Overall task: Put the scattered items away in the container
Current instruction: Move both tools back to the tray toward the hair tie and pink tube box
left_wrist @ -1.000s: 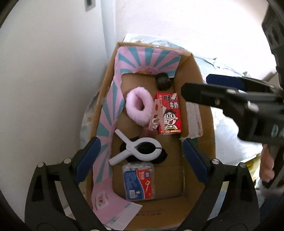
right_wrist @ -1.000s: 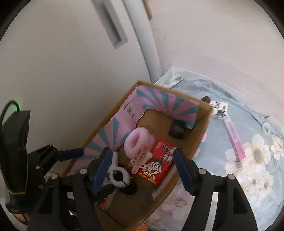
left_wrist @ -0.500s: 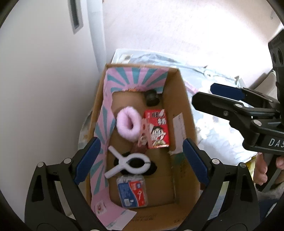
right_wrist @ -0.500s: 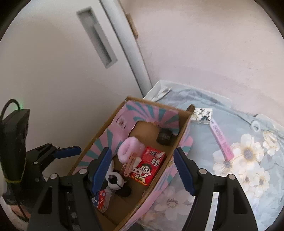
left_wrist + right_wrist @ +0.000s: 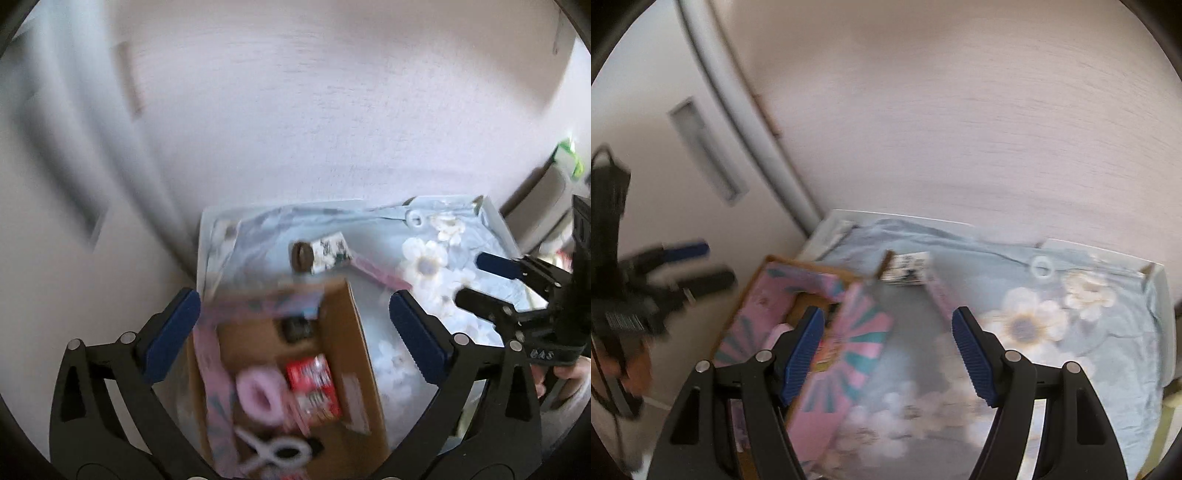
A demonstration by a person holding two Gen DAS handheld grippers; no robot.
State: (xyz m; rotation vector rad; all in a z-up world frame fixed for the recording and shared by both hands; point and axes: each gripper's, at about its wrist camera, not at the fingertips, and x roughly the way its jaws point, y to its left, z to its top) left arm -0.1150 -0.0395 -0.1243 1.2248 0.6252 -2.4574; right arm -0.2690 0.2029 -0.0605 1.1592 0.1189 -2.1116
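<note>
The left gripper is opening with nothing in it, and the right gripper is open and empty too. The little tube lies on the cloth just past the box. It looks light and stiff, so pinch its middle.

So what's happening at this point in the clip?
A person is tidying small items into a cardboard box on a floral-sheeted bed. The box already holds a pink fluffy ring, a red snack carton and a white clip. Neither gripper carries anything: the left gripper has its jaws opening with nothing between them, and the right gripper is open. A patterned packet and a pink strip lie on the sheet beyond the box.
</note>
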